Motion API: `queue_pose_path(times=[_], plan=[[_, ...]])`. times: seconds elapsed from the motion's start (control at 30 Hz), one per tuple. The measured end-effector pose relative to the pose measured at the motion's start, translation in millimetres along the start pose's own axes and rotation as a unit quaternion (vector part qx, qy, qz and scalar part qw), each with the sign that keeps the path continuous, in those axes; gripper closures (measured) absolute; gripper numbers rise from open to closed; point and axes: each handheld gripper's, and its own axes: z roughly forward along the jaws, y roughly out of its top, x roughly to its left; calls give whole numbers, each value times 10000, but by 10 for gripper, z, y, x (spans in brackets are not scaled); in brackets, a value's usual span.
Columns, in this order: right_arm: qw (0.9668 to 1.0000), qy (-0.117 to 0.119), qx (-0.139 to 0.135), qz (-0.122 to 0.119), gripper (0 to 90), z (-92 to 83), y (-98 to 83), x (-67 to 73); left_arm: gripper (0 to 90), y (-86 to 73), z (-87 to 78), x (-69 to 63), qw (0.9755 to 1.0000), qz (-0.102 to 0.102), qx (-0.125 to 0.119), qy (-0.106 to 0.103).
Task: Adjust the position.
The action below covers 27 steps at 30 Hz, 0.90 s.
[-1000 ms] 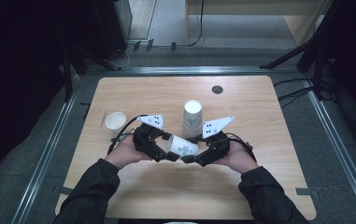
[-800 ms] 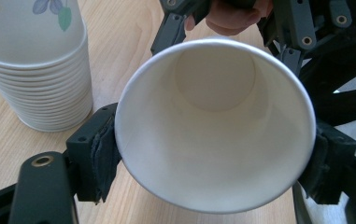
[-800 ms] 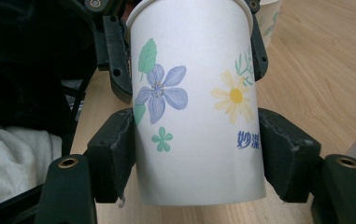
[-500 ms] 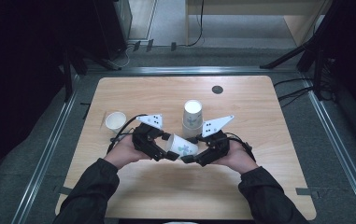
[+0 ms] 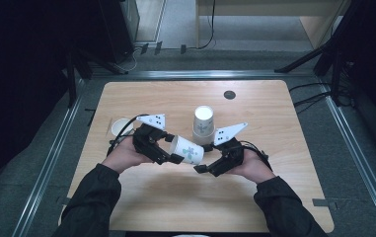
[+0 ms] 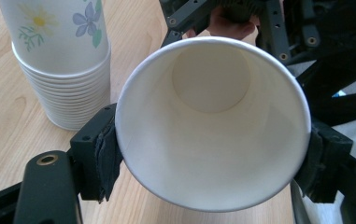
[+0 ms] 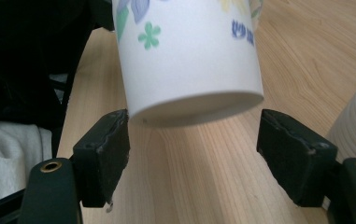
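Lying on its side above the table [image 5: 141, 197], a flowered paper cup [image 5: 187, 149] is clamped at its rim end by the left gripper [image 5: 174, 149], just in front of the upside-down cup stack [image 5: 203, 124]. In the left gripper view both pads press the cup's [image 6: 213, 135] rim from either side, its open mouth faces the camera, and the stack [image 6: 61, 60] stands close behind it to the left. The right gripper [image 5: 201, 168] sits at the cup's base end, nearer the person than the stack; its jaws have just been opening. In the right gripper view the cup's [image 7: 189, 60] closed bottom hangs between the two pads, with a clear gap on the right and the left pad [image 7: 108, 149] about at its edge, so the right gripper [image 7: 194, 149] no longer grips it. A single upright cup [image 5: 120, 127] stands left of the stack, just behind the left hand [image 5: 124, 155]. A dark round spot [image 5: 229, 94] lies on the table beyond the stack, toward the far edge.
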Motion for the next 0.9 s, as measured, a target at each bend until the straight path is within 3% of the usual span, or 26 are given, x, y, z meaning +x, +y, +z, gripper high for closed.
queue_pose_path(times=[0.2,0.37,0.47,0.57,0.7,0.9], plan=[[10000,-40,20,20,251,-11,-20,1,222,91,-44,-20,9993,174,305,142],[10000,-65,65,32,245,6,-40,15,222,162,-1,-45,9959,351,767,315],[9999,-96,102,50,238,24,-53,15,222,170,41,-52,9943,448,930,258],[9998,-80,156,101,237,48,-70,17,222,165,121,-53,9905,491,1235,356],[9997,-80,212,74,237,91,-82,19,222,164,205,-57,9879,488,1442,311],[9994,-39,336,4,237,188,-101,23,221,141,370,-64,9786,567,1943,383]])
